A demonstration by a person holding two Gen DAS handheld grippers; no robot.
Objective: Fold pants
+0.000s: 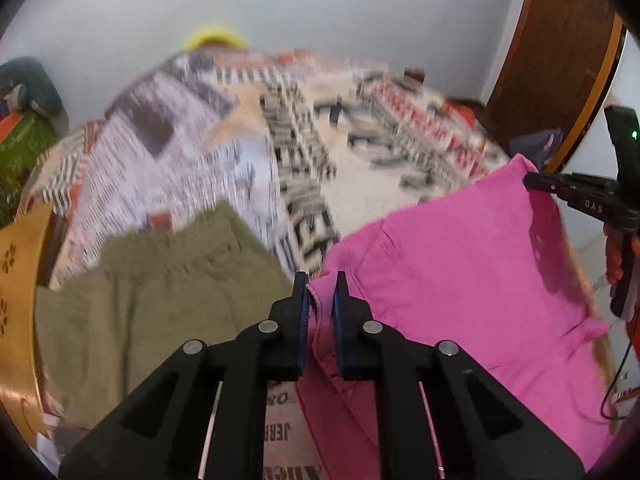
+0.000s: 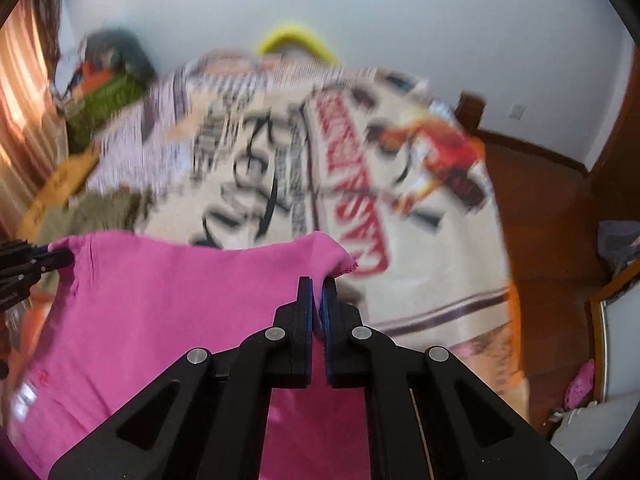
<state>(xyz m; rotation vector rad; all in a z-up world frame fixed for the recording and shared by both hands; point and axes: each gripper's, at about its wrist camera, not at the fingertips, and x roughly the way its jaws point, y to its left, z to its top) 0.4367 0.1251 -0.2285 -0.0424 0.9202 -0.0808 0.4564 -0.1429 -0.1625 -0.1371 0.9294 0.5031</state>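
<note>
Left wrist view: left tongs clamped on 1 corner of the pink pants; right tongs pinched tight on the other corner – edge stretched between the 2, raised over the bed. Fold looks only started – carry-over and flattening left. Olive garment beside.

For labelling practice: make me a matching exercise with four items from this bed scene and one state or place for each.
Things:
1. pink fabric pants
2. olive green garment
3. yellow curved object
4. printed cream bedspread

States or places:
A. at the far edge, by the wall
B. pinched at two corners by both grippers
C. lying loose, left of the pink cloth
D. spread under the clothes

Pairs: 1-B, 2-C, 3-A, 4-D
</note>
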